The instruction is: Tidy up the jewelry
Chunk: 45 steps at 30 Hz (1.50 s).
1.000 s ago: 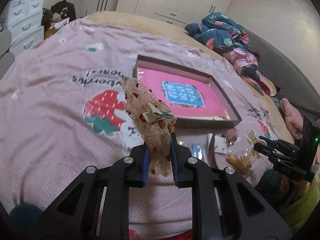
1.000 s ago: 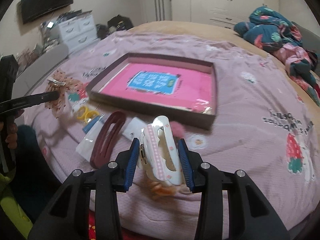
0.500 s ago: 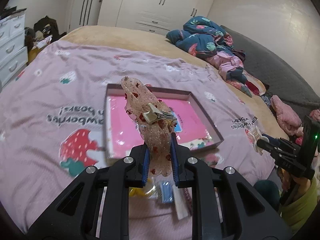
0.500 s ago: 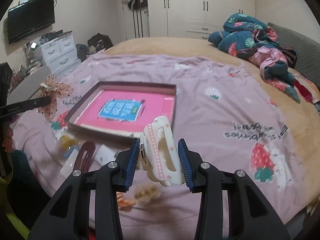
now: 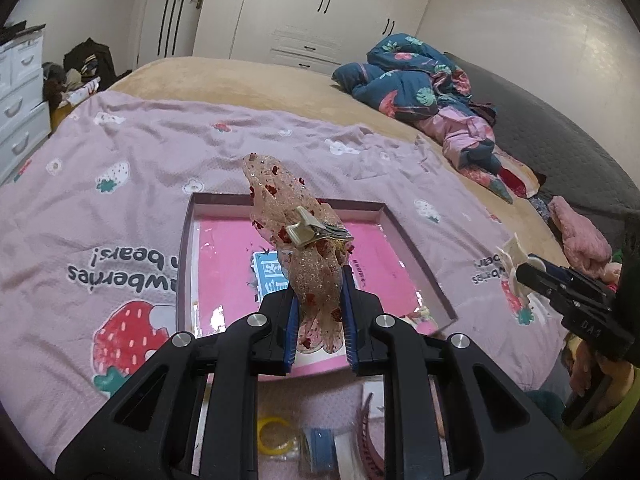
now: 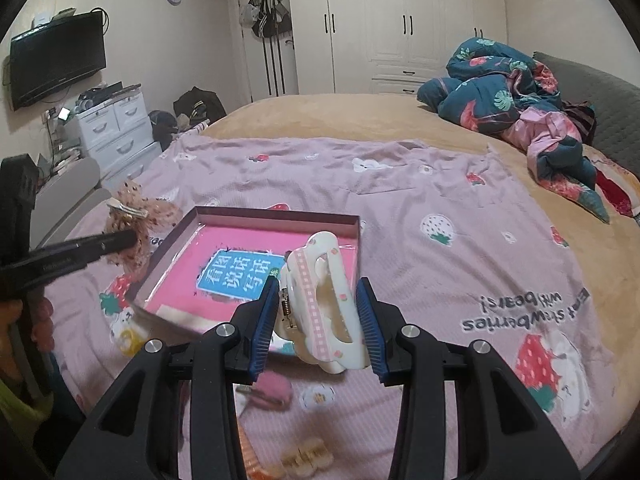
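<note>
1. Left wrist view: my left gripper (image 5: 319,320) stays clamped on the sheer bow clip (image 5: 298,236), held up in front of the box (image 5: 416,258). The box now sits straight ahead, where a second ago it lay off right. Small items at the bottom edge are half hidden behind the gripper.

2. Right wrist view: my right gripper (image 6: 318,322) keeps pinching the white claw clip (image 6: 324,300), above the box's near corner. The box has slid closer. Loose pieces below are blurred.

Left wrist view: close behind the left gripper (image 5: 319,320), facing down across the bed toward the tray (image 5: 182,264) just beyond. Right wrist view: behind the right gripper (image 6: 318,310), tray (image 6: 276,215) ahead-left. Shared: tray, blanket (image 6: 440,184), wardrobe (image 5: 320,12), each other's gripper.
</note>
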Each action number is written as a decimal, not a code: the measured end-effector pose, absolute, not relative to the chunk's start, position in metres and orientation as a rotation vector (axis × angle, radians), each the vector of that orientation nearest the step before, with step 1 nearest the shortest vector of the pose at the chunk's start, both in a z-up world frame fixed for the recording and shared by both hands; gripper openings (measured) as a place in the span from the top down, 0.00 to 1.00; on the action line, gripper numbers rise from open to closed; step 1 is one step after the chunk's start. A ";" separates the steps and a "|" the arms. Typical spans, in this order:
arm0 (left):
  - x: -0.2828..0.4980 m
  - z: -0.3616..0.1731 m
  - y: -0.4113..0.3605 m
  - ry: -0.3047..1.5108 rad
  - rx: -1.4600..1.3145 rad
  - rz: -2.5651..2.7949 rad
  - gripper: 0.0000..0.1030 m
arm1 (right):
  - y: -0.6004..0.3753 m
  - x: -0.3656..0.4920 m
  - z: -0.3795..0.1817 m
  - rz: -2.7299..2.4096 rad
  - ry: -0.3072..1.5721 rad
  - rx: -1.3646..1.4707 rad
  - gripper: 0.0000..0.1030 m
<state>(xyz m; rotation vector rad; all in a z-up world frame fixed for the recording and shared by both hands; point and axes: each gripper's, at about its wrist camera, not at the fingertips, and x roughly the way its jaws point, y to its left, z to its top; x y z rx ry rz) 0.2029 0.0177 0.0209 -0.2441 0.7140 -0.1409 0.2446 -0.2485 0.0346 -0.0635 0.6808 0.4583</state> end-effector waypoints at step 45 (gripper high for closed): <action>0.188 -0.004 0.039 0.802 -0.214 -0.015 0.16 | -0.214 0.293 -0.047 0.386 0.789 0.038 0.34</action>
